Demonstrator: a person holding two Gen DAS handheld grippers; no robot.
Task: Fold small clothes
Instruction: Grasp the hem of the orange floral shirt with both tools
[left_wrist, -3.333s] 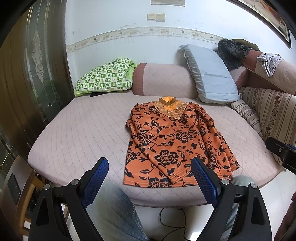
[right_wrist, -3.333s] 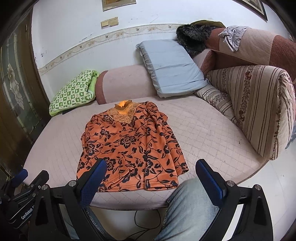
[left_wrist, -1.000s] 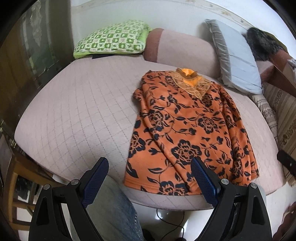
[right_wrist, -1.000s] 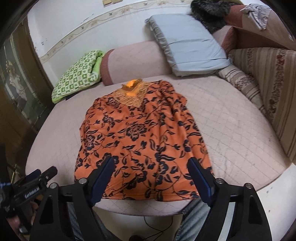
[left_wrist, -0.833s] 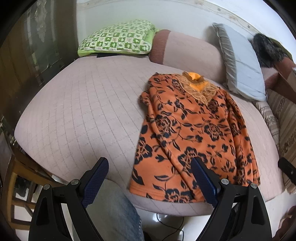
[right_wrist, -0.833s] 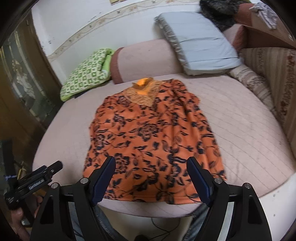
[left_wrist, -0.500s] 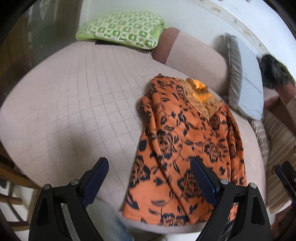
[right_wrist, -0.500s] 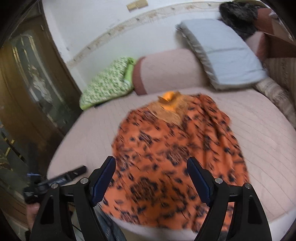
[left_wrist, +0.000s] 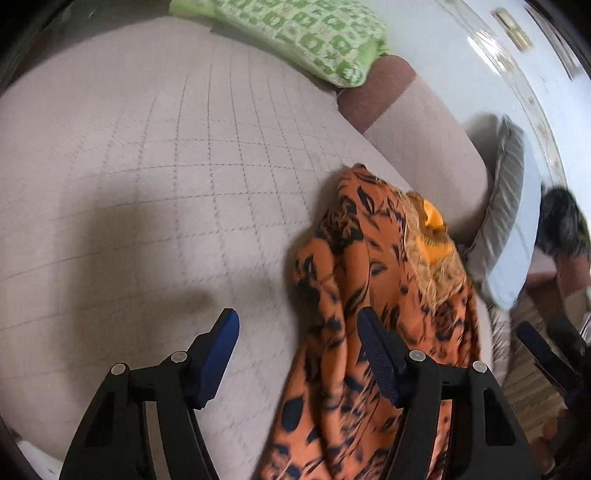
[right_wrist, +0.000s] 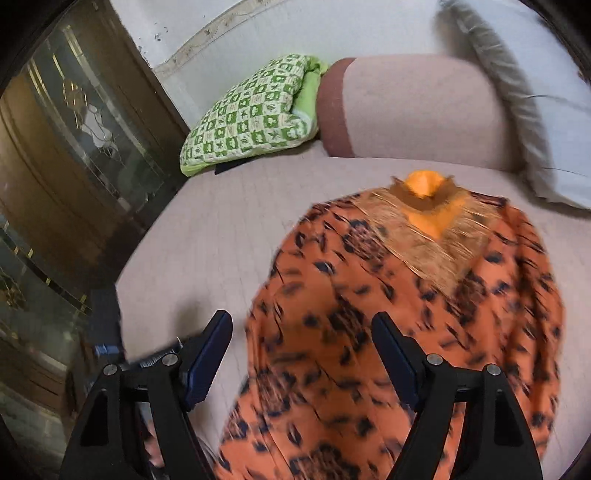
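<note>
Quilted pink sofa seat carries an orange floral blouse, spread flat, collar far.
Left claw has just been narrowing, nothing between its jaws, over the blouse's left edge; right claw gapes wide above the blouse.

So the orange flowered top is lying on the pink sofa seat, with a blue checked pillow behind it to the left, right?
Not quite. The pillow is green checked, not blue, as the right wrist view shows. The orange flowered top does lie on the pink sofa seat.
</note>
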